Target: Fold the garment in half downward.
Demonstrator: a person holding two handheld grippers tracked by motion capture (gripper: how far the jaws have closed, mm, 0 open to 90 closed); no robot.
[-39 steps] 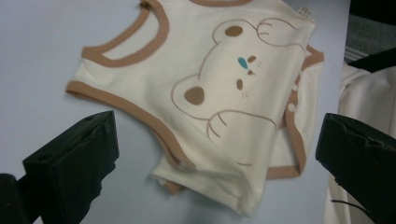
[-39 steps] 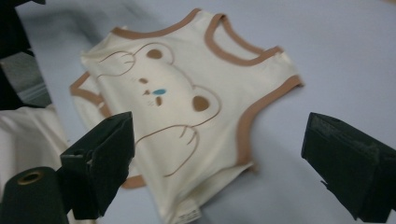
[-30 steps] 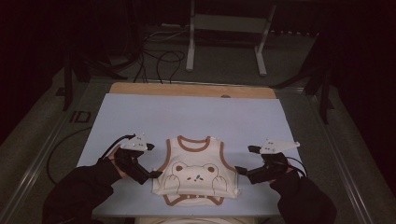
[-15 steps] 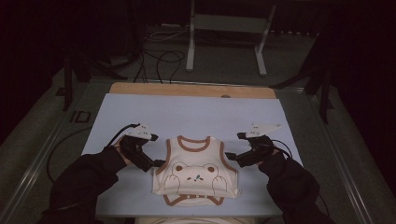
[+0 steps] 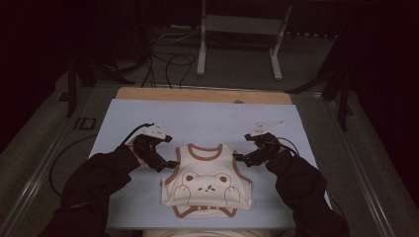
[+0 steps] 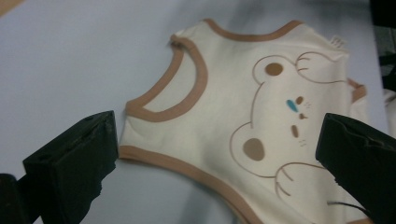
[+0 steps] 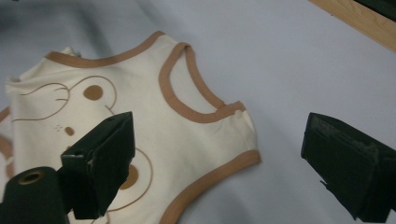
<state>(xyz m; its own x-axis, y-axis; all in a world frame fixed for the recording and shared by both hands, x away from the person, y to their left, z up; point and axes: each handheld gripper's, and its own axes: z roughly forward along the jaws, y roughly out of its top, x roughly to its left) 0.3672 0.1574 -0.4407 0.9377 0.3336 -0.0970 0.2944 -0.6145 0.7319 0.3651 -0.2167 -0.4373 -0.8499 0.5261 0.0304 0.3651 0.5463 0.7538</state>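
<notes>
I have both forearms on the near side of the table (image 5: 148, 111), sleeves coming in from the bottom corners and angling inward toward the vest (image 5: 206, 181), which lies flat on the blue mat near the front edge, neck hole pointing away from me, bear print facing up.

My left gripper (image 5: 170, 163) sits just beside the vest's left shoulder, the hand tilted so the jaws point in and slightly down at the armhole. In the left gripper view my jaws stand spread wide, one over bare mat just off the side hem, the other over the bear's face, with nothing between them but cloth lying loose below.

My right gripper (image 5: 238, 158) mirrors it at the vest's right shoulder, wrist cocked inward, the grey plate on top pointing up and away. In the right gripper view its jaws are also spread, one above the bear's ear, the other out over the mat beyond the armhole. Neither gripper pinches the vest.
</notes>
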